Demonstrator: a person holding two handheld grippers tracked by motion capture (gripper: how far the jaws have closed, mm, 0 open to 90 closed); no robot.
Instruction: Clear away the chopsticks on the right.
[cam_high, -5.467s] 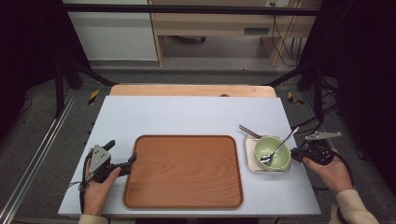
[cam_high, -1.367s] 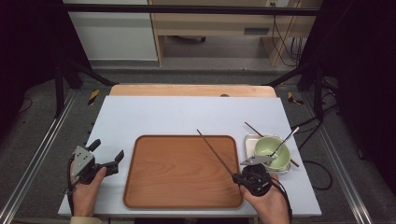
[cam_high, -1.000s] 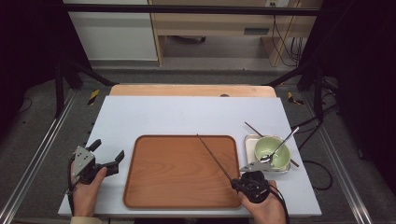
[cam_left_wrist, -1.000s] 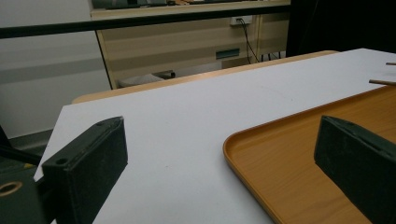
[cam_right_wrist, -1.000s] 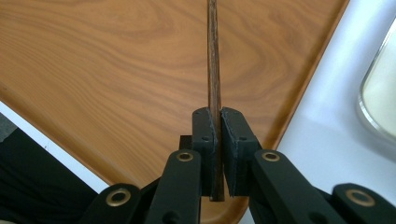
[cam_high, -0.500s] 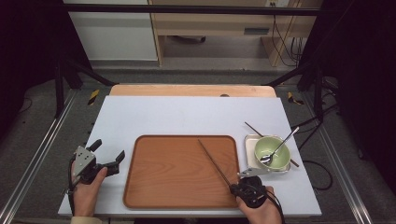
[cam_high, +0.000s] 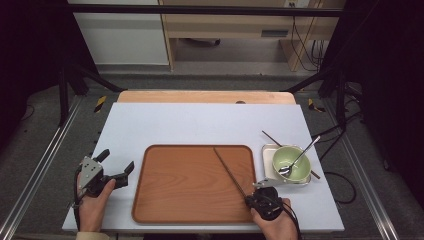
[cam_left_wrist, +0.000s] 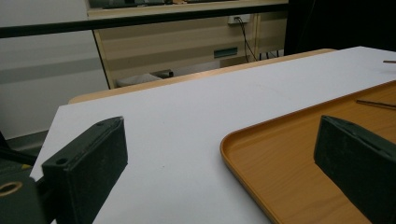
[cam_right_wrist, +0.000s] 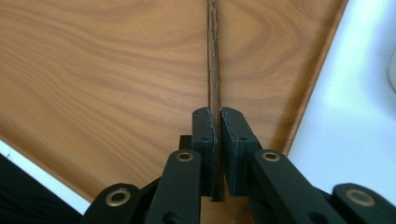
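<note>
A thin dark wooden chopstick (cam_high: 229, 171) lies slantwise over the brown wooden tray (cam_high: 190, 210), its near end clamped in the right gripper (cam_right_wrist: 217, 122), low enough to lay it flat. The left gripper (cam_high: 120, 172) idles beside the tray, jaws apart.

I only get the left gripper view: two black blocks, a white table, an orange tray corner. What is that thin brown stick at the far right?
Observer: It is a chopstick, clamped at its near end by the right gripper and slanting across the tray.
Operator: Anything else on the table?
Observer: Yes, a green bowl with a spoon in it stands right of the tray.
Operator: Is there a second stick?
Observer: One lies under that bowl, both ends poking out.
</note>
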